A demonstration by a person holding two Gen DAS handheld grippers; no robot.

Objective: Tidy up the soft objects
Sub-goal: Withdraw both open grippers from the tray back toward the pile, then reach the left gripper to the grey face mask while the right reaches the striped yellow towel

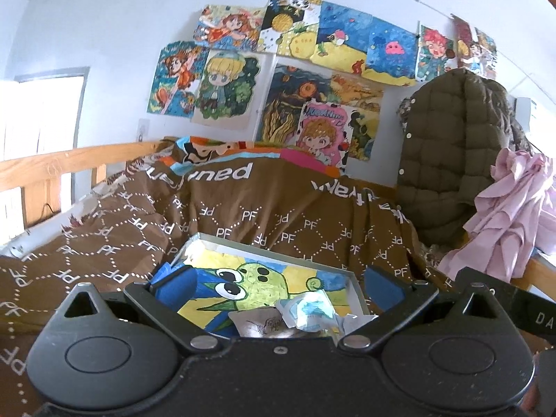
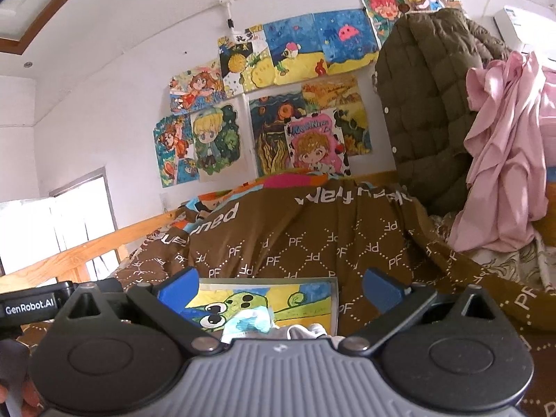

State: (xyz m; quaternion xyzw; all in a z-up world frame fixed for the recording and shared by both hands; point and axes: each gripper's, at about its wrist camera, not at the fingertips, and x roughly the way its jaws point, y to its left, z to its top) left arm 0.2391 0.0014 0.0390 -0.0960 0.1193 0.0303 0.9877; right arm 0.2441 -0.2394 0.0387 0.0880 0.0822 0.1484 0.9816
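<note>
Both grippers, left [image 1: 278, 283] and right [image 2: 279, 286], gape wide with nothing held; the crumpled blue-white cloth [image 1: 311, 311] sits just below between them on the painted box [image 1: 358, 283].

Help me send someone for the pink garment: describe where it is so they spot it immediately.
Find the wooden-railed bed under the brown PF quilt. At its right end hangs an olive quilted coat; the pink garment drapes beside it, smooth, crumpled, the only pale pink cloth.
</note>
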